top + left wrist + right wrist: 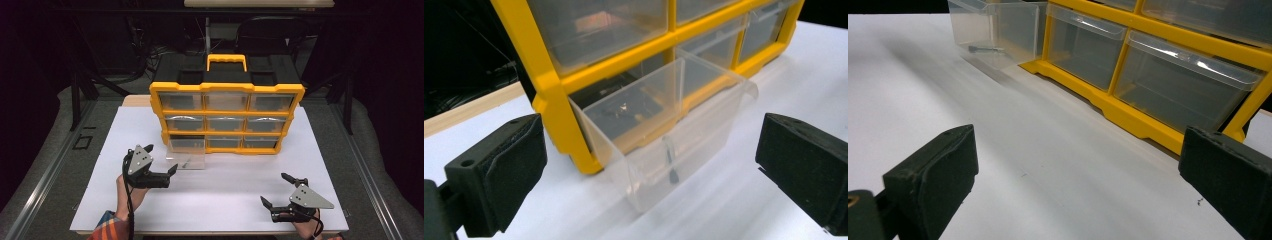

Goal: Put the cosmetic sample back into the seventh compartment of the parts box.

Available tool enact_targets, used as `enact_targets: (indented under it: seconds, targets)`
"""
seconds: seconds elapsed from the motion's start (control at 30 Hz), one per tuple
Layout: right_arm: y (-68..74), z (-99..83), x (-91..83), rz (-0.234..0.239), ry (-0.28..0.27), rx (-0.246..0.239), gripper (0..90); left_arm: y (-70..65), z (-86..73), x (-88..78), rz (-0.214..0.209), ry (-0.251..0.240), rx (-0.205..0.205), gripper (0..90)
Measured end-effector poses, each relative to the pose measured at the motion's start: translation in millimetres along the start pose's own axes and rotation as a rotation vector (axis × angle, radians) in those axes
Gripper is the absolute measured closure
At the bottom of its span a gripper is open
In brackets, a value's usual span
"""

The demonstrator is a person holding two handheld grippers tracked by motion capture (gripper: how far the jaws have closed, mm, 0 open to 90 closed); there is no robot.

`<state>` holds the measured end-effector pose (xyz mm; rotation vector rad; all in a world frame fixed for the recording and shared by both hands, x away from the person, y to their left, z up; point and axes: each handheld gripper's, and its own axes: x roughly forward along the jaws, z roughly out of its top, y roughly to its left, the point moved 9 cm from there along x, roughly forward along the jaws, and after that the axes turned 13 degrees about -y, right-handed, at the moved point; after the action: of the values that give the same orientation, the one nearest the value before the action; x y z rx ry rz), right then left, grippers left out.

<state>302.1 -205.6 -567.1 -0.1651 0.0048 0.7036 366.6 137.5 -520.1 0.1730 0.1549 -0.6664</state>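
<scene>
A yellow organiser [227, 118] with clear drawers stands upright at the far middle of the white table [210, 200]. Its bottom-left drawer [187, 153] is pulled out onto the table, and a small dark screw [670, 162] lies inside it. My left gripper [161, 161] is open just left of that drawer, jaws pointing at it, nothing between them. My right gripper [274, 188] is open near the front right of the table, apart from the organiser [1148, 75]. From the right gripper view the pulled-out drawer [998, 30] sits far left.
A yellow carry handle [226, 62] tops the organiser. Behind the table are dark stands and cables. Grey floor flanks the table on both sides. Bare white surface stretches between the two grippers.
</scene>
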Motion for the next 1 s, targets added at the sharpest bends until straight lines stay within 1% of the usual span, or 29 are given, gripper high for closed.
enact_targets:
  seconds: [0.07,0.17,0.23,0.43,0.67,0.73,0.83,0.93,1.0]
  targets:
    - [-0.2,-1.1,-0.7,-0.001,0.01,-0.002,1.7,-0.5,-2.3,-4.5,0.005,-0.003,0.005,0.0]
    - [-0.2,0.2,-0.8,-0.004,0.004,0.004,1.8,-1.5,-6.4,-10.9,0.006,-0.007,-0.006,0.0]
    - [0.3,-0.2,-0.5,-0.001,0.009,-0.003,1.7,-1.5,-10.4,-15.4,0.011,-0.01,-0.007,0.0]
    - [0.9,-0.5,0.3,-0.002,0.01,-0.001,1.7,-0.4,-24.8,-28.6,0.025,0.001,-0.026,0.0]
    - [0.8,-0.8,0.5,-0.003,0.011,-0.003,1.7,-0.9,-45.8,-43.3,0.041,0.015,-0.032,0.0]
    - [0.9,-1.0,0.6,-0.002,0.014,-0.006,1.7,-0.2,-52.2,-45.9,0.05,0.012,-0.039,0.0]
    - [0.7,-1.2,0.6,-0.004,0.015,-0.008,1.7,0.2,-60.6,-48.7,0.053,0.015,-0.046,0.0]
    - [0.5,-1.2,0.7,-0.004,0.015,-0.007,1.7,1.6,-65.0,-49.5,0.057,0.017,-0.044,0.0]
    - [0.6,-1.4,0.7,-0.001,0.016,-0.009,1.7,1.4,-65.6,-49.1,0.053,0.015,-0.05,0.0]
